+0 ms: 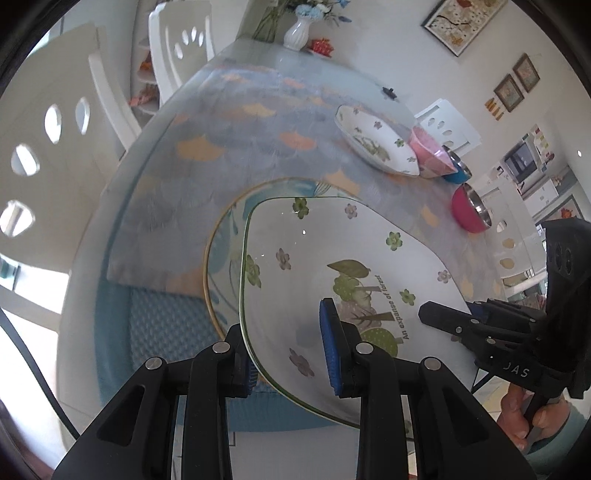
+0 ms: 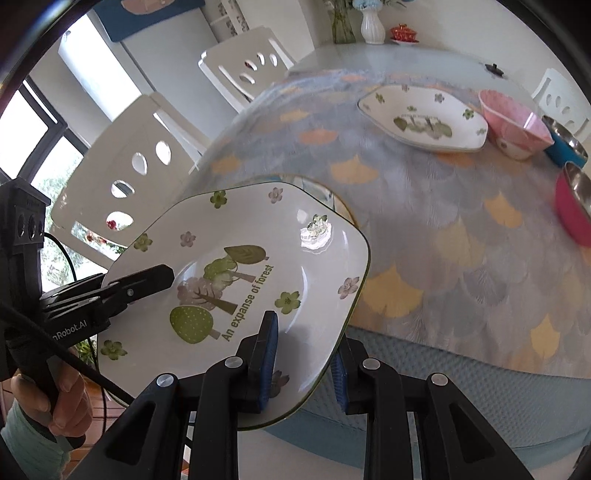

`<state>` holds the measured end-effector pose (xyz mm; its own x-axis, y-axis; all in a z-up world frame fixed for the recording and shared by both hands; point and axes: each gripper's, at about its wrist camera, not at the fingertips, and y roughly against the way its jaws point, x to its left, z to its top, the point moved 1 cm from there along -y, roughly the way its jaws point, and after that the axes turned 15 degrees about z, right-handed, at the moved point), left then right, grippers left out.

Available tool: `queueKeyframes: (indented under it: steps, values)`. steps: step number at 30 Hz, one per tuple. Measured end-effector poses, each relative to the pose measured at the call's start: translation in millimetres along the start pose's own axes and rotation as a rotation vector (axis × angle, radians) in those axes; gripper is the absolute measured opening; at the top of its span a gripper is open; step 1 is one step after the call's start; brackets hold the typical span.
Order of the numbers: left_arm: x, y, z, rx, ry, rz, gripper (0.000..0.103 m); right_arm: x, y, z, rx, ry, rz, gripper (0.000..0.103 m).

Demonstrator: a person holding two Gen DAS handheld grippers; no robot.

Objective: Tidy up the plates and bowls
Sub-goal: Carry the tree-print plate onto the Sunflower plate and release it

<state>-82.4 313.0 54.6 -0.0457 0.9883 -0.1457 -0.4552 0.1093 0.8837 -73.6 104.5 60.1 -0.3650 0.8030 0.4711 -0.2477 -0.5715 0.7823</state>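
A white square plate with forest print (image 1: 332, 266) (image 2: 240, 273) is held in the air over a round gold-rimmed plate (image 1: 225, 258) (image 2: 317, 188) near the table's front edge. My left gripper (image 1: 291, 350) is shut on the forest plate's left rim; it also shows in the right wrist view (image 2: 147, 280). My right gripper (image 2: 304, 354) is shut on the plate's right rim; it also shows in the left wrist view (image 1: 443, 314). A second forest plate (image 1: 376, 140) (image 2: 424, 118), a pink bowl (image 1: 430, 151) (image 2: 515, 122), a blue bowl (image 1: 456, 168) (image 2: 565, 142) and a red bowl (image 1: 471, 210) (image 2: 574, 206) stand at the far right.
The table has a patterned cloth (image 2: 443, 206) and a blue mat (image 1: 162, 325) at the front. White chairs (image 1: 44, 147) (image 2: 125, 162) stand on the left. A white vase (image 1: 297, 31) and a red dish (image 2: 404, 33) are at the far end.
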Motion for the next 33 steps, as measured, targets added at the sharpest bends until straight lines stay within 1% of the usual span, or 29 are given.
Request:
queueKeyframes:
  steps: [6,10,18,22,27,31,33]
  values:
    - [4,-7,-5,0.005,0.011,0.015,0.025,-5,-13,2,0.019,0.006,-0.023,0.025]
    - [5,-9,-4,0.006,-0.003,0.022,0.025,-5,-16,5,0.022,0.014,-0.030,0.025]
    - [12,-17,0,0.017,0.009,0.012,0.025,-5,-23,7,0.029,-0.006,-0.039,0.025]
    - [15,-19,4,0.012,0.024,0.012,0.025,-3,-27,11,0.026,-0.011,-0.061,0.025]
    - [23,-28,4,0.056,0.051,0.005,0.025,-4,-30,13,0.032,-0.034,-0.072,0.025]
    - [29,-30,5,0.084,0.085,-0.032,0.025,-2,-34,12,0.039,-0.039,-0.092,0.025]
    - [28,-29,5,0.089,0.072,-0.029,0.025,-2,-35,13,0.040,-0.047,-0.100,0.025]
